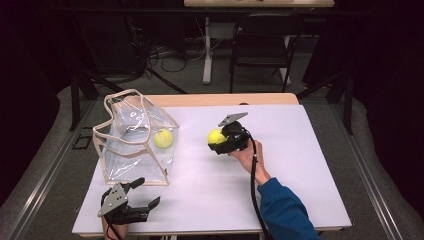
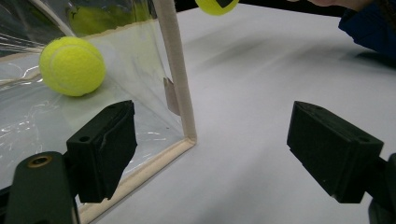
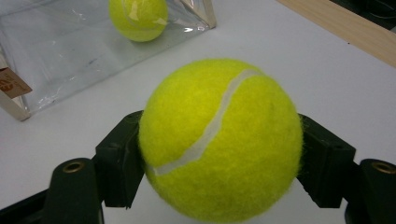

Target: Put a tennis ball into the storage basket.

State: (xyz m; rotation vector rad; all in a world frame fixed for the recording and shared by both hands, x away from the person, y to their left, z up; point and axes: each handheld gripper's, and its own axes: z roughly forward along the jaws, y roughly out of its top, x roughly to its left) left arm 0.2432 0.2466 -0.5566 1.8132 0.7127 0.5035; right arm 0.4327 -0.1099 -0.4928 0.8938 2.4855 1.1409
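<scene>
While raised over the table [image 1: 300,150], right gripper [image 1: 220,141] fingers clamped on tennis ball [image 1: 216,136]; left gripper [image 1: 145,192] fingers spread.

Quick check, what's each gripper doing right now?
Left gripper: open, holding nothing, beside the clear bag's corner.
Right gripper: shut on a tennis ball, lifted above the table.

Black two-jaw grippers [image 1: 137,197] with grey three-cornered plates, black cable, brass screw eyelets, blue sleeve [image 1: 285,210]
</scene>
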